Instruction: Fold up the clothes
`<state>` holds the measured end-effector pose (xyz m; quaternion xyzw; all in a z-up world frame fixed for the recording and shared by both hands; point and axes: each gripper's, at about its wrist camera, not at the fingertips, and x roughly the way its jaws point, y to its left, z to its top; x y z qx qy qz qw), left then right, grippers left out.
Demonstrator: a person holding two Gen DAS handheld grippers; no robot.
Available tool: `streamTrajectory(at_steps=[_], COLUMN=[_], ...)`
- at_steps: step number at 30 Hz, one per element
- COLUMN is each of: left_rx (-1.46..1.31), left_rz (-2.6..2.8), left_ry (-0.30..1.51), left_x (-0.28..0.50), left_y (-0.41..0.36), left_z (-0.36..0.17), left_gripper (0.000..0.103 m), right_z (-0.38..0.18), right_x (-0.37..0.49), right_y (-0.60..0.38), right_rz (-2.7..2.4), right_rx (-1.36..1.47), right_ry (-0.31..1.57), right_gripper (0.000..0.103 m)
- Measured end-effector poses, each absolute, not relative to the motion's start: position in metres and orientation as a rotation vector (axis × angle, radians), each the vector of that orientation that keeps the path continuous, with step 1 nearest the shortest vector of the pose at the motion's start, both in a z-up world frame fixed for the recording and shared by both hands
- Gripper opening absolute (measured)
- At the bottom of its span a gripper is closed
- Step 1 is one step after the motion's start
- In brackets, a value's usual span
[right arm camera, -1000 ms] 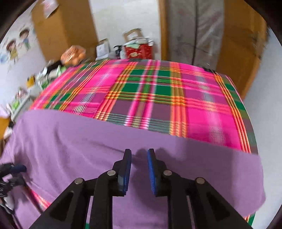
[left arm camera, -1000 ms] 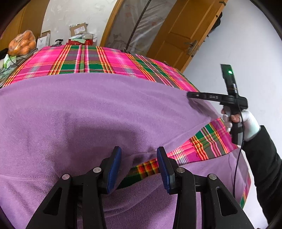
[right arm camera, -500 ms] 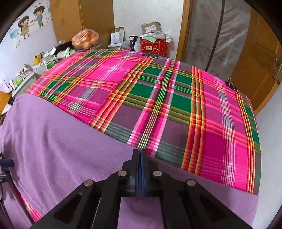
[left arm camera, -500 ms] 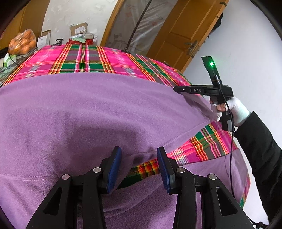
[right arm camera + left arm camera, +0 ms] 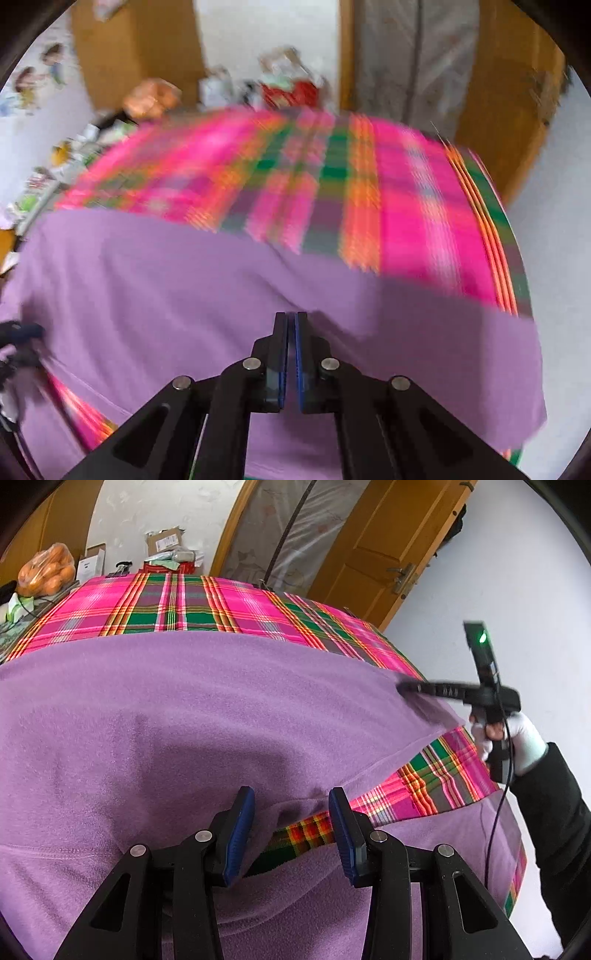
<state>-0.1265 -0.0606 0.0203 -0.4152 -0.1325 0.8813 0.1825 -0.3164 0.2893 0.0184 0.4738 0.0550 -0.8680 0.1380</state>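
Observation:
A purple fleece garment (image 5: 184, 720) lies spread over a table covered in pink-and-green plaid cloth (image 5: 221, 602). My left gripper (image 5: 291, 830) is open low over the garment's near part, its blue pads either side of a gap where the plaid shows between two purple layers. My right gripper (image 5: 291, 319) is shut on the garment's (image 5: 166, 295) far right edge, and the fleece rises in a ridge to its tips. In the left wrist view the right gripper (image 5: 404, 685) is held by a white-gloved hand (image 5: 524, 738) at the table's right side. The right wrist view is motion-blurred.
Beyond the table's far edge are a bag of oranges (image 5: 46, 572), cardboard boxes (image 5: 166, 542) and small clutter. A wooden door (image 5: 388, 542) and a white wall stand to the right. The plaid cloth (image 5: 406, 221) is bare on the table's far half.
The right gripper went from open to shut on the garment's edge and is now moving with it, blurring its view. The left gripper has stayed open in the same place.

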Motion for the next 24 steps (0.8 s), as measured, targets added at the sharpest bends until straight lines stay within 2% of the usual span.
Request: streamTrajectory(at_steps=[4,7,11,13,17,24], left_rx=[-1.169,-1.17,-1.171,-1.171,-1.17,-1.169], left_rz=[2.483,2.488,2.491,2.488,2.485,2.482], left_ry=[-0.389,-0.38,-0.371,-0.377,-0.383,-0.391], left_x=[-0.127,-0.127,-0.126,-0.127,-0.126,-0.127], left_y=[-0.062,-0.061,-0.059,-0.06,-0.06,-0.061], left_z=[0.02,0.02,0.02,0.02,0.02,0.02], left_gripper=[0.043,0.043,0.043,0.043,0.043,0.043], right_z=[0.013,0.02,0.027,0.021,0.016,0.027], right_x=[-0.304,-0.301,-0.301,-0.313,-0.326,-0.337], right_y=[0.319,0.349,0.343,0.328,0.31,0.331], right_rz=[-2.54,-2.552,-2.527,-2.478,-2.533,-2.743], right_rx=[1.454,1.474,1.396,1.417,1.382,1.491], right_ry=[0.116,-0.047,-0.044,-0.033,0.139,0.102], right_gripper=[0.007,0.008,0.017,0.017,0.018,0.025])
